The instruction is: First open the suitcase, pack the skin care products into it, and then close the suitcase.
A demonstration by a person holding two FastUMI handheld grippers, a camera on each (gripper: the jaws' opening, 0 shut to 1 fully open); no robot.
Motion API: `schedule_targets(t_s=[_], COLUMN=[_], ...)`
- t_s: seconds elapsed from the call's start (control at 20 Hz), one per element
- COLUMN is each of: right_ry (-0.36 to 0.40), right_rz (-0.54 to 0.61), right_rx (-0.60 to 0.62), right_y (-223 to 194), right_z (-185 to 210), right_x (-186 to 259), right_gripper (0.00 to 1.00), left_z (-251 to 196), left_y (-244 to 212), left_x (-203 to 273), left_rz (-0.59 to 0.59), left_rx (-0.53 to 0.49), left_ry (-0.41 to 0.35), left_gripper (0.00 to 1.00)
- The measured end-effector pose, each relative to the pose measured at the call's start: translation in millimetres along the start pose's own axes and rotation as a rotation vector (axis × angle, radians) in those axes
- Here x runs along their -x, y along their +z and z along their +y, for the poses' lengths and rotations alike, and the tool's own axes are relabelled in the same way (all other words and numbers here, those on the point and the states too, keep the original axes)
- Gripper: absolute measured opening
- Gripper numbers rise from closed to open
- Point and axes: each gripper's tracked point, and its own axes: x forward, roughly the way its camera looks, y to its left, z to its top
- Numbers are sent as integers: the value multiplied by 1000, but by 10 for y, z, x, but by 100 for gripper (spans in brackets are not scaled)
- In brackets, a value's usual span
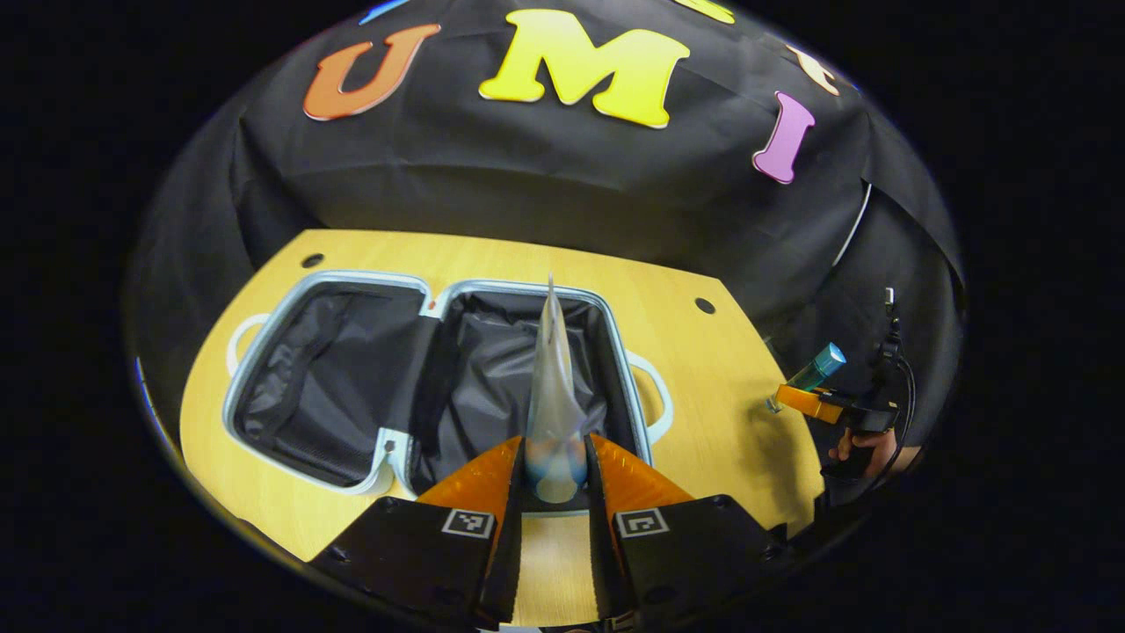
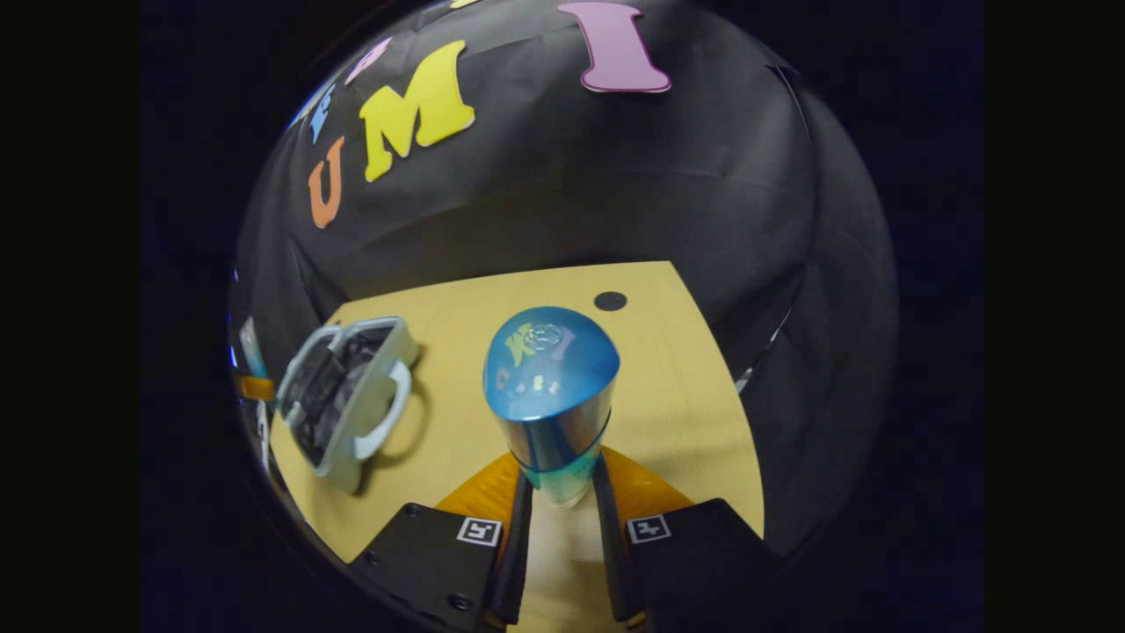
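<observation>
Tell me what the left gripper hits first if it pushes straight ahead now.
Likely the dark fabric lining of the open pale-blue suitcase: the left gripper, shut on a translucent squeeze tube, points into its right half. Depth unclear.

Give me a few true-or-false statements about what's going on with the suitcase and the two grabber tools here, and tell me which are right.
1. The suitcase lies open on the wooden table. True.
2. The left gripper holds nothing. False: its fingers are closed on a pale tube that points out over the open suitcase.
3. The right gripper holds a bottle with a blue cap. True.
4. The bottle with a blue cap already lies inside the suitcase. False: it is held up over the table, off to the side of the case.
5. The suitcase lining is dark. True.
</observation>
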Motion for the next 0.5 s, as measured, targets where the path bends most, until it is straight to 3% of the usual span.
schedule_targets(t_s=[0.1, 0.25, 0.45, 0.5], right_ry=[51, 89, 71, 61], right_rz=[9, -3, -37, -41], right_rx=[-62, -112, -116, -116], right_y=[29, 122, 170, 154], right_z=[163, 312, 292, 284], right_x=[241, 570, 916, 983], right_gripper=[35, 35, 35, 35], left_z=[105, 380, 591, 643], left_y=[-29, -185, -418, -481], left_x=[-165, -438, -752, -831], left_rz=[127, 325, 567, 621], left_rx=[22, 29, 120, 136], left_ry=[-58, -58, -57, -50], left_gripper=[36, 36, 36, 29])
